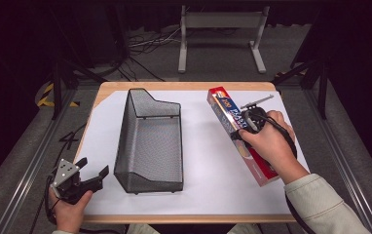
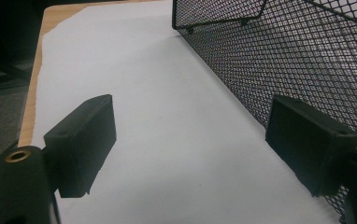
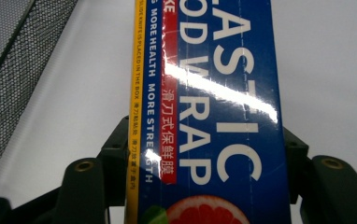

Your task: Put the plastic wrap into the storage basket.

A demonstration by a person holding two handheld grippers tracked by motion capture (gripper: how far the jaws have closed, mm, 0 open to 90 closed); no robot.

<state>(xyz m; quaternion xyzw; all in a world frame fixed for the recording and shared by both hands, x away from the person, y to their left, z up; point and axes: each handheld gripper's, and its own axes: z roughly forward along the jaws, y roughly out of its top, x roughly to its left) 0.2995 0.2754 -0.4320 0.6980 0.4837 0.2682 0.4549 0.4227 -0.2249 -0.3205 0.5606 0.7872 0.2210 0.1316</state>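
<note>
Near the table's middle, a black mesh basket (image 1: 150,141) stands empty on white paper (image 1: 203,161). Toward the right edge, the right gripper (image 1: 246,126) clamps a plastic wrap box (image 1: 240,136) lying flat, reading "PLASTIC FOOD WRAP" and "MORE HEALTH MORE STRENGTH". At the front left corner, the left gripper (image 1: 92,170) has jaws apart, empty.

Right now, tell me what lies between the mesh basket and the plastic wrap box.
Nothing: in the high view, bare white paper separates the mesh basket from the plastic wrap box.
</note>
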